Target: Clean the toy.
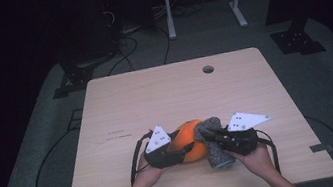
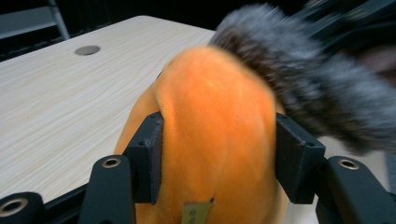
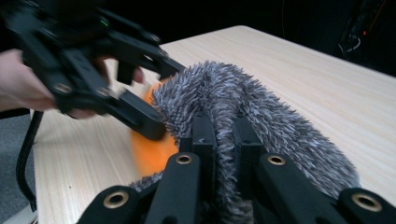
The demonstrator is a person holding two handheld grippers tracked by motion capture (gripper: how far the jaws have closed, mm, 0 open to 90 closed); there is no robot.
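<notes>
At the near middle of the pale wooden desk (image 1: 155,100), the left tool (image 2: 219,154) clenches the rounded orange plush toy (image 2: 219,130), its pads sunk into the sides. The right tool (image 3: 223,140) is clamped tight on the shaggy grey fuzzy piece (image 3: 261,112) attached beside it. To do this well, I judge, each hand should hold firm and pull apart slowly and evenly, low over the desk, so neither soft part slips free.

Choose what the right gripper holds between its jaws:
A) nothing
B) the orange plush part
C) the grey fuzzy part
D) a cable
C: in the right gripper view, the right gripper has its jaws pinched on the grey fuzzy part, while the left gripper clamps the orange plush part.
</notes>
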